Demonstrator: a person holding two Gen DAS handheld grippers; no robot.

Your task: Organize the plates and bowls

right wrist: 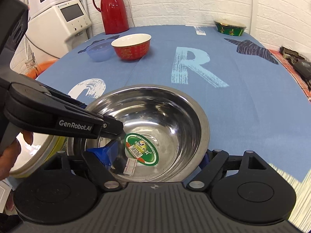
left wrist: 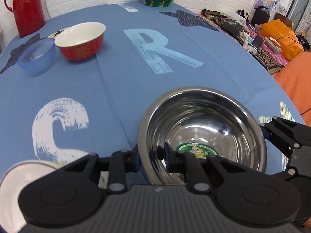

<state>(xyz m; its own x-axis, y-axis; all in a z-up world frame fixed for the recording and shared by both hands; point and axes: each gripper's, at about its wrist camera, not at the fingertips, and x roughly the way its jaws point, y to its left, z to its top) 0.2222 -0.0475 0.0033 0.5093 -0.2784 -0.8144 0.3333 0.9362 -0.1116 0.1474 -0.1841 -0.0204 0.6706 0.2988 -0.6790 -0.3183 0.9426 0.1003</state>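
Five dishes on cloth-covered worktop [left wrist: 116, 89]: shiny round steel bowl [left wrist: 204, 120] near centre, red ceramic bowl [left wrist: 81, 42] and translucent blue plastic bowl [left wrist: 37, 56] touching far left, green patterned bowl [left wrist: 157, 0] far back, white dish [left wrist: 11, 190] near left. Left tongs [left wrist: 151, 157] clamped on steel bowl's left rim, reaching in from left. Right tongs [right wrist: 155, 157] spread wide around its near side.

We see a red jug [right wrist: 113, 7] upright at the counter's [right wrist: 243, 104] far edge by the white brick wall [right wrist: 175, 0]. A white appliance [right wrist: 64, 23] stands beside the counter; an orange bag [left wrist: 279, 36] lies among clutter beyond it.
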